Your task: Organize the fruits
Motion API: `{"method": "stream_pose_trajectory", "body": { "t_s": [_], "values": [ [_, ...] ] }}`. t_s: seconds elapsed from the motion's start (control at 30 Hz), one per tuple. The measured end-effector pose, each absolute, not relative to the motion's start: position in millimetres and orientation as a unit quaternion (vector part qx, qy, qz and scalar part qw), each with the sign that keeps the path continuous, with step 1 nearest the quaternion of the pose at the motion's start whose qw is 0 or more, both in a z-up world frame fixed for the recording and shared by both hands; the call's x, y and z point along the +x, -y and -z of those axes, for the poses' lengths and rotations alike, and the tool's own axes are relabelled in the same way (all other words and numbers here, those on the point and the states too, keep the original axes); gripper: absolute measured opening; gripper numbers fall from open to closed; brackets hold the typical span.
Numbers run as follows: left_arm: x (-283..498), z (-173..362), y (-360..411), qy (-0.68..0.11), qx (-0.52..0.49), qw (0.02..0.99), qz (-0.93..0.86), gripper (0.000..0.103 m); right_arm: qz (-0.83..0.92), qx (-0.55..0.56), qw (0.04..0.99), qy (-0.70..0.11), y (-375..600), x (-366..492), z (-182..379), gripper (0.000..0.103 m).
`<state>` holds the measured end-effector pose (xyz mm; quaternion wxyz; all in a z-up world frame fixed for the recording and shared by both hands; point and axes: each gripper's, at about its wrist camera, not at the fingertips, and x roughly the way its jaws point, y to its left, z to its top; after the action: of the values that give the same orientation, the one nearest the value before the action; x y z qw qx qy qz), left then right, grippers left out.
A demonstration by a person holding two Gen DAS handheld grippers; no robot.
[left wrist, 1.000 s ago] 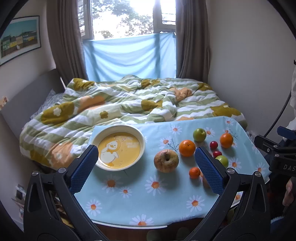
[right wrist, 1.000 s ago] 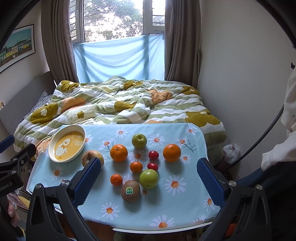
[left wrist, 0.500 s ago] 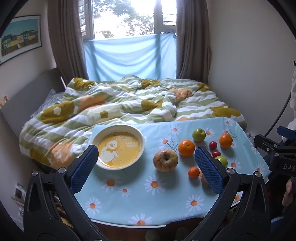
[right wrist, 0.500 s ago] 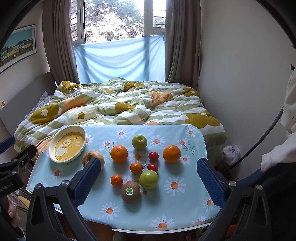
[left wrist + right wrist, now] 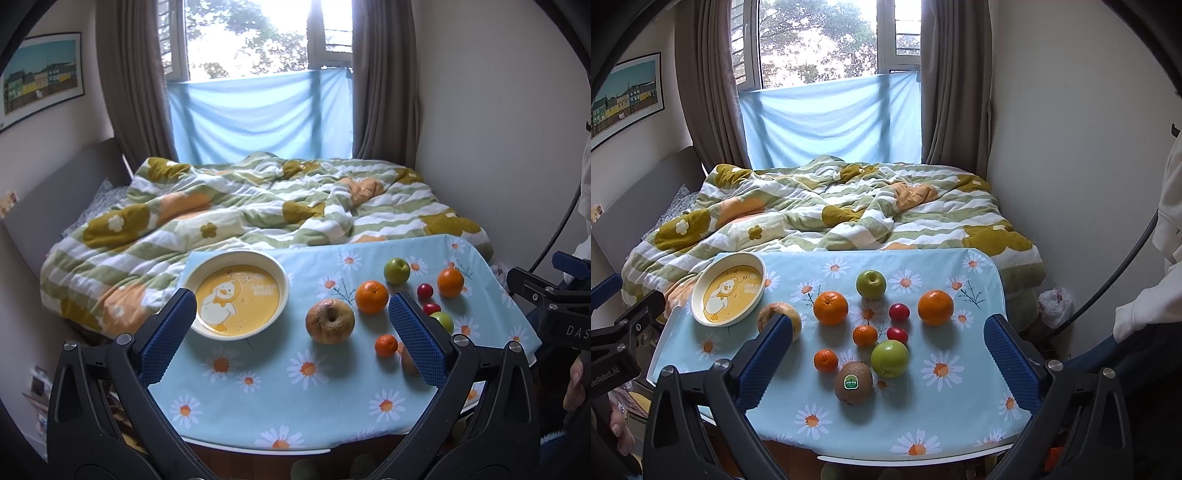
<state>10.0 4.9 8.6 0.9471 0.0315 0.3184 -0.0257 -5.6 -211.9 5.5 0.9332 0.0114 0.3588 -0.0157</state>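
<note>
Both tongs [image 5: 291, 326] [image 5: 884, 349] scarcely shifted, wide apart; kiwi [image 5: 853, 383] sticker-up, long axis unclear.

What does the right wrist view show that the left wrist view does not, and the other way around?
Only the right wrist view shows the whole kiwi with its sticker and both small mandarins. Only the left wrist view shows the wrinkled apple whole; in the right view a finger of the right tool partly hides it. Both show the duck plate, holding no fruit, two oranges, two green apples and the open left tool.
</note>
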Motion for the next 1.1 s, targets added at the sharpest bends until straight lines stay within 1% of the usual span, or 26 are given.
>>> {"method": "stream_pose_trajectory", "body": {
  "t_s": [0.33, 0.53, 0.7, 0.87, 1.1],
  "values": [
    [11, -16, -5, -0.327, 0.029, 0.945, 0.018, 0.103, 0.01, 0.011, 0.933, -0.36, 212, -5, -5, 0.103],
    [17, -11, -5, -0.355, 0.025, 0.934, 0.002, 0.103, -0.009, 0.02, 0.925, -0.38, 219, 1, 2, 0.103],
    [22, 10, -1, -0.38, 0.026, 0.924, -0.006, 0.103, -0.024, 0.018, 0.914, -0.405, 232, 2, 27, 0.103],
    [29, 44, 7, -0.403, 0.037, 0.914, 0.019, 0.103, -0.024, 0.017, 0.901, -0.432, 236, 3, 63, 0.103],
    [60, 89, 17, -0.439, 0.082, 0.891, 0.08, 0.103, 0.001, 0.043, 0.885, -0.464, 233, 1, 110, 0.103]
  ]
}}
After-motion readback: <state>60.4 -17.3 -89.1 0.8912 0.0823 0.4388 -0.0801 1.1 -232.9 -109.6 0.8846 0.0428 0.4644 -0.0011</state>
